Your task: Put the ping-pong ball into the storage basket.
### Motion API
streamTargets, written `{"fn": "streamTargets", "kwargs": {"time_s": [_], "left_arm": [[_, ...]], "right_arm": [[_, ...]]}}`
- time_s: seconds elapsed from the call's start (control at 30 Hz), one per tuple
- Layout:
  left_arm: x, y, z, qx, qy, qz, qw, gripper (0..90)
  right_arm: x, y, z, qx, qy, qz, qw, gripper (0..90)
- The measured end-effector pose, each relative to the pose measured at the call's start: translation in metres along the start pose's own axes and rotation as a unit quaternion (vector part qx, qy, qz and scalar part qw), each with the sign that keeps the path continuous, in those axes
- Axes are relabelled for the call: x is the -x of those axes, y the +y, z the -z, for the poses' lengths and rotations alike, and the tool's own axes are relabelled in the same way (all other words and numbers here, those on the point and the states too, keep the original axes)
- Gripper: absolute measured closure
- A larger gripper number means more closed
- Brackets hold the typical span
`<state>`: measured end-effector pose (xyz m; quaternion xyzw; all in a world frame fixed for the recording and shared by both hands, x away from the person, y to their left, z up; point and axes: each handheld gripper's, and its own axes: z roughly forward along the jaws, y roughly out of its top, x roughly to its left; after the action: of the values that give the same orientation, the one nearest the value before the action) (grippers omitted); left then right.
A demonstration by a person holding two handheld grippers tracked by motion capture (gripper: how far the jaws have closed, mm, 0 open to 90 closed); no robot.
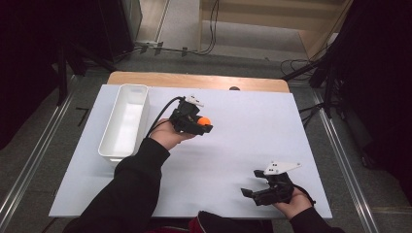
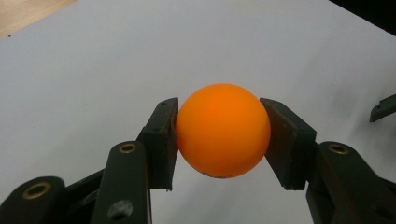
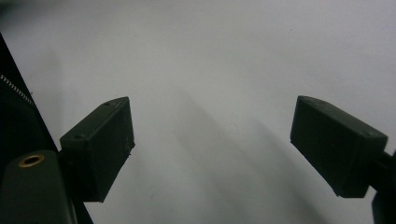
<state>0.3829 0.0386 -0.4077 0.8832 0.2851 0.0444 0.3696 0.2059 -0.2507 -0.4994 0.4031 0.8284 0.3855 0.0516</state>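
An orange ball (image 2: 222, 130) is pinched between the two black jaws of my left gripper (image 2: 219, 137), whose pads press on both its sides. From above, that left gripper (image 1: 203, 123) is held over the white table sheet just right of the white bin, the orange ball (image 1: 204, 121) showing at its tip. My right gripper (image 1: 250, 183) rests low near the table's front right, jaws wide apart. In the right gripper view its gripper (image 3: 212, 144) is open with nothing but bare white sheet between the pads (image 3: 100, 140).
A long white bin (image 1: 125, 120) stands at the left of the white sheet (image 1: 252, 126), with nothing in it that I can see. The wooden table edge (image 1: 194, 80) runs along the back. Dark stands and cables surround the table.
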Motion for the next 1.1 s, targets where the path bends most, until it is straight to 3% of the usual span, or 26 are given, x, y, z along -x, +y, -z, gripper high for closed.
{"fn": "streamTargets", "kwargs": {"time_s": [0.37, 1.1], "left_arm": [[-0.003, 0.0, 0.008, -0.005, 0.003, -0.001, 1.0, 49.9], [-0.019, -0.005, 0.03, 0.007, 0.014, 0.018, 0.9997, 50.2]], "right_arm": [[0.0, 0.0, 0.0, -0.001, 0.0, 0.0, 1.0, 12.2], [0.0, -0.001, 0.001, -0.003, -0.001, 0.004, 1.0, 12.2]]}}
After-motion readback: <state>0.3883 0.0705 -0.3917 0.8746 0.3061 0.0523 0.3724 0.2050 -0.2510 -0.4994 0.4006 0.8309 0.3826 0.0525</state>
